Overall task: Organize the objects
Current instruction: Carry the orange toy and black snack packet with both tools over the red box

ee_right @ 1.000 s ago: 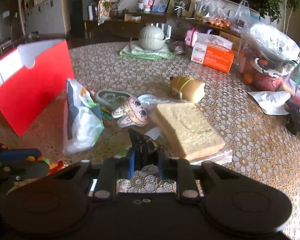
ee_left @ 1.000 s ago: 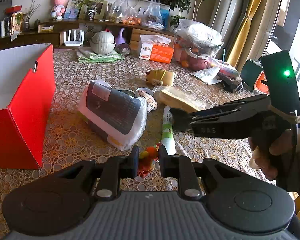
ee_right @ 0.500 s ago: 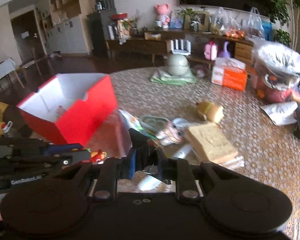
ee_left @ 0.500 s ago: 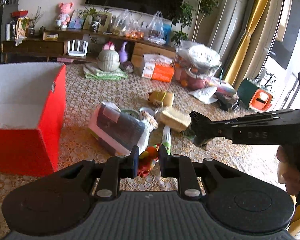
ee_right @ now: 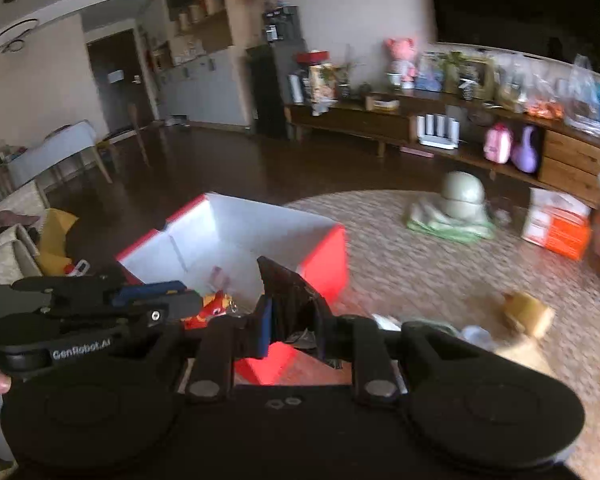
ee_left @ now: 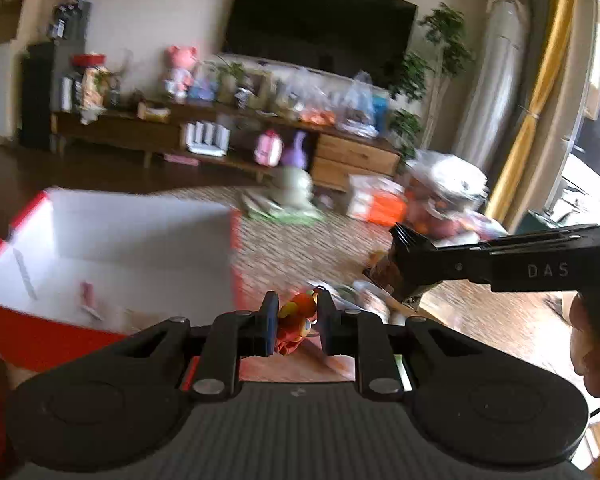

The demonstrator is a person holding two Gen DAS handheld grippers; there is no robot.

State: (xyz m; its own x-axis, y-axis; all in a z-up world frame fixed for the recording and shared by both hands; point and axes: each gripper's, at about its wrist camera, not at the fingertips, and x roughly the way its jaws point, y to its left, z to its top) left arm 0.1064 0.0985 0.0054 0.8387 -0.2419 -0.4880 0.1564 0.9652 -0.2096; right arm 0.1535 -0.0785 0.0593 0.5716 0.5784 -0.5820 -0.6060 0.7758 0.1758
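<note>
With each tool carrying a load for sorting, the left gripper (ee_left: 294, 320) is clamped on a small red-orange toy (ee_left: 296, 318) and the right gripper (ee_right: 290, 322) pinches a dark crumpled wrapper (ee_right: 290, 300); the open red box (ee_right: 324, 256), at eleven o'clock, seems the destination.

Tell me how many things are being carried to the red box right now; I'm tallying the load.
2. A small red-orange toy is clamped in the left gripper; a dark crumpled wrapper is in the right gripper, over the red box.
</note>
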